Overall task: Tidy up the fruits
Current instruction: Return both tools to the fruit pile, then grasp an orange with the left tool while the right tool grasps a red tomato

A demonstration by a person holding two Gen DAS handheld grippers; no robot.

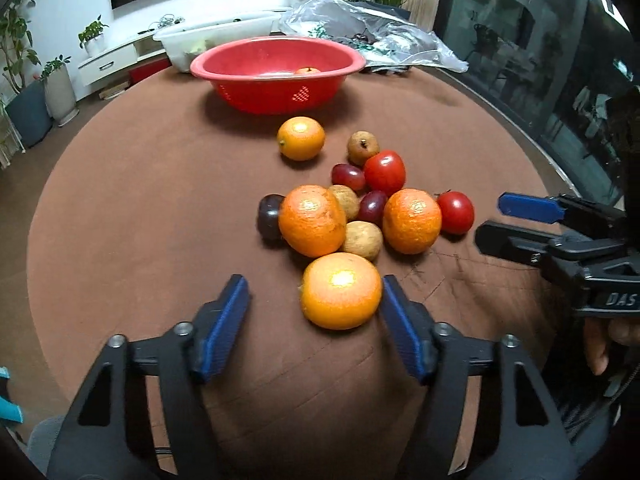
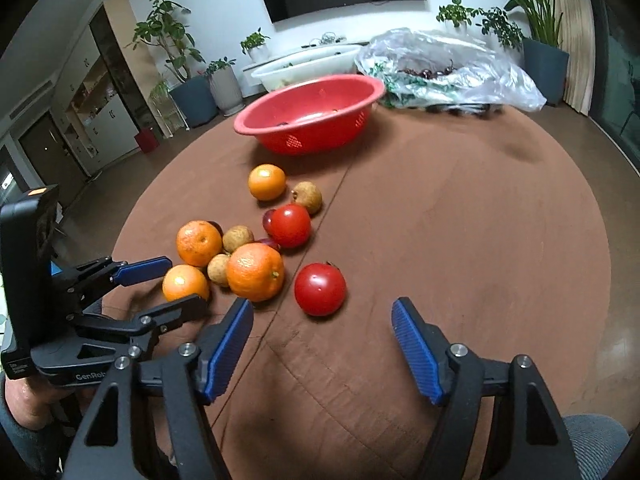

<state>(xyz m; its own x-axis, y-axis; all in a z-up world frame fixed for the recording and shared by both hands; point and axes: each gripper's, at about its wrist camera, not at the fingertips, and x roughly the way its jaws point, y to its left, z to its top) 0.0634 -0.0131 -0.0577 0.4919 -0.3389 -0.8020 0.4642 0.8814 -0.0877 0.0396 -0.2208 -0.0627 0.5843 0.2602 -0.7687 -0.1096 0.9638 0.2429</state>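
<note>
A pile of fruit lies on the brown table (image 1: 120,208): several oranges, two red tomatoes, dark plums and small brown fruits. My left gripper (image 1: 314,292) is open, its blue pads either side of the nearest orange (image 1: 340,290), the right pad touching or almost touching it; it also shows in the right wrist view (image 2: 176,284). My right gripper (image 2: 322,312) is open and empty, just short of the near tomato (image 2: 320,289); it shows at the right of the left wrist view (image 1: 492,220). A red basket (image 1: 276,72) at the back holds one fruit (image 1: 307,71).
Behind the red basket (image 2: 308,118) stand a white tub (image 2: 304,66) and a crumpled clear plastic bag (image 2: 448,68) with dark fruit and greens. A lone orange (image 1: 301,138) and a brown pear-like fruit (image 1: 362,147) lie between pile and basket. The table edge curves close on the right.
</note>
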